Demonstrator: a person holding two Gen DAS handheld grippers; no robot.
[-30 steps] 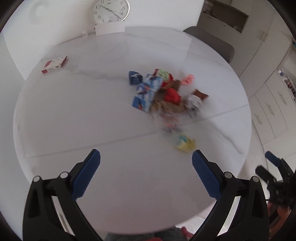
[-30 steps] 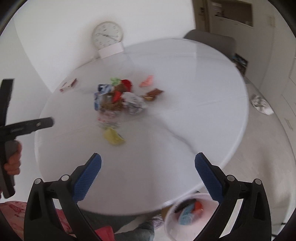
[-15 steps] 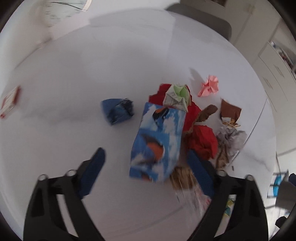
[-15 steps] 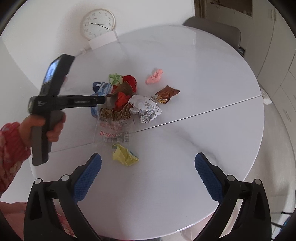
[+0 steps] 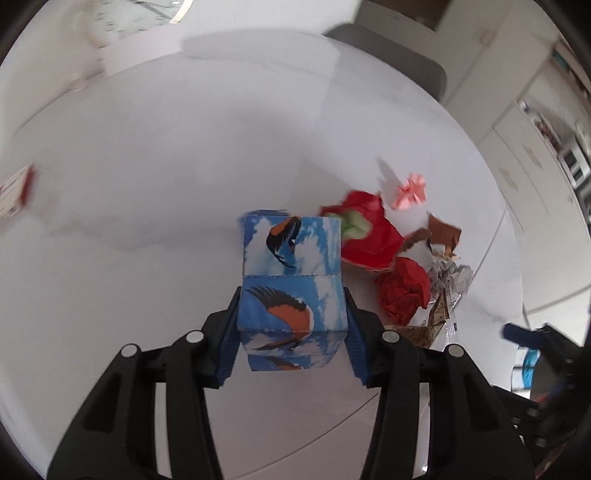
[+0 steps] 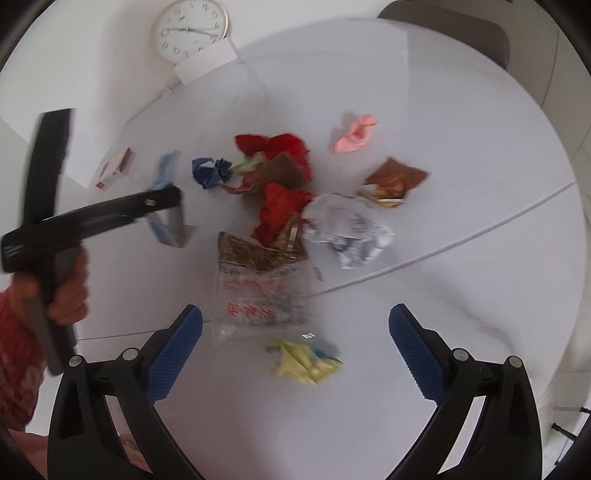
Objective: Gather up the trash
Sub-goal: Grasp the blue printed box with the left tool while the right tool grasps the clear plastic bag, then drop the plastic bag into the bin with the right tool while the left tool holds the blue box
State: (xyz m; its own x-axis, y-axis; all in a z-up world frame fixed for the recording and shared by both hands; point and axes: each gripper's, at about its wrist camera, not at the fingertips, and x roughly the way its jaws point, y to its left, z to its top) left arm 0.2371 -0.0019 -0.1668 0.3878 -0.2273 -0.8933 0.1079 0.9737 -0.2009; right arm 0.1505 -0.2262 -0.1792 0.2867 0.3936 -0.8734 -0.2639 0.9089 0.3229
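My left gripper (image 5: 291, 332) is shut on a blue bird-print carton (image 5: 291, 284), held above the white round table (image 5: 147, 184). The carton also shows blurred in the right wrist view (image 6: 168, 206), in the left gripper (image 6: 162, 201). A pile of trash lies mid-table: red paper (image 6: 280, 206), a blue wad (image 6: 210, 171), white crumpled paper (image 6: 347, 229), a brown wrapper (image 6: 395, 181), a pink wad (image 6: 354, 133), a clear printed bag (image 6: 262, 295). My right gripper (image 6: 295, 343) is open and empty over a yellow wad (image 6: 303, 362).
A small red-and-white box (image 6: 114, 168) lies at the table's far left. A wall clock (image 6: 190, 29) and a white card (image 6: 205, 62) stand behind the table. A grey chair (image 6: 450, 33) is at the far side. Cabinets (image 5: 535, 166) stand on the right.
My left gripper has closed on the blue bird-print carton and lifted it off the pile. My right gripper has moved in lower toward the yellow wad, still open.
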